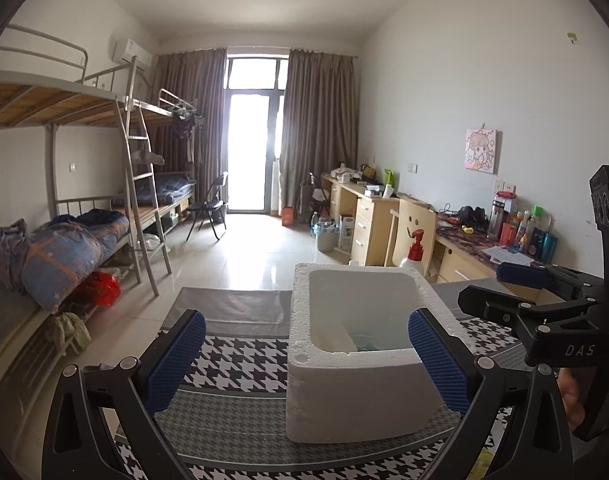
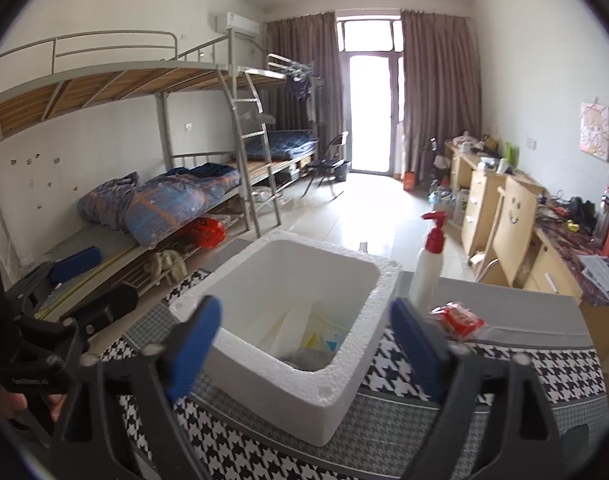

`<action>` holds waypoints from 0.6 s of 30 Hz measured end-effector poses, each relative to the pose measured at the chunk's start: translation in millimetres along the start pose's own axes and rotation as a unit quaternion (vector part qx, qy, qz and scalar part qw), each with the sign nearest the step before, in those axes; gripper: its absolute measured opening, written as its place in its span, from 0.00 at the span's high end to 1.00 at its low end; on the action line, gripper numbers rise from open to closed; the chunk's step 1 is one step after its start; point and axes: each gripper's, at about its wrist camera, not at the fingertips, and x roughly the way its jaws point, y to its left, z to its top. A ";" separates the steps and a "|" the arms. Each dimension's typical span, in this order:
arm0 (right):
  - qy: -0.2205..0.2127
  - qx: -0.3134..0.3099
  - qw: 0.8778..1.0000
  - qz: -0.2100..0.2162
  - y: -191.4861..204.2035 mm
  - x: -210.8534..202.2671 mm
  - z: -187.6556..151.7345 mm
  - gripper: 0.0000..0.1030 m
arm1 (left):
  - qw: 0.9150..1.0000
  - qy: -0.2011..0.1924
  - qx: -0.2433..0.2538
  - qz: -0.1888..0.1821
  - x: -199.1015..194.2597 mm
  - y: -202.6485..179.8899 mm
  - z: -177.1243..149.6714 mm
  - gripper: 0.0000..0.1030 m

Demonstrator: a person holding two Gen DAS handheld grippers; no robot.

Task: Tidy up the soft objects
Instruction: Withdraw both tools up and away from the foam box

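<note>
A: While my right gripper [image 2: 304, 344] hangs with fingers spread and empty above the foam box [image 2: 344, 364], where is the next soft thing?

B: The red packet [image 2: 458, 320] lies just right of my right fingers, long axis slanting away — nearer that hand. My left gripper [image 1: 304, 356] is also spread, empty. Houndstooth cloth [image 2: 524, 368] covers the counter; bunk beds [image 2: 152, 184] lie beyond.
</note>
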 end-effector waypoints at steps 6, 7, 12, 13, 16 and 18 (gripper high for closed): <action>-0.006 0.003 1.000 -0.002 -3.5 -7.7 -3.3 0.07 | 1.000 -0.004 0.004 -0.004 -6.8 -6.9 -0.5 0.01; -0.006 0.005 1.000 -0.002 -5.2 -7.9 -3.6 0.07 | 1.000 -0.004 0.005 -0.005 -7.5 -7.9 -0.5 0.01; -0.013 0.006 1.000 -0.001 -8.4 -15.7 -8.4 0.07 | 1.000 -0.005 0.006 -0.011 -11.8 -11.0 -2.5 0.01; -0.014 0.006 1.000 -0.002 -9.3 -17.8 -9.4 0.07 | 1.000 -0.006 0.005 -0.012 -12.7 -11.6 -3.0 0.01; -0.019 0.010 1.000 -0.004 -12.3 -23.0 -10.8 0.07 | 1.000 -0.008 0.005 -0.014 -14.8 -13.9 -3.5 0.01; -0.020 0.013 1.000 -0.004 -13.9 -25.5 -12.9 0.07 | 1.000 -0.007 0.006 -0.017 -15.4 -15.1 -4.1 0.01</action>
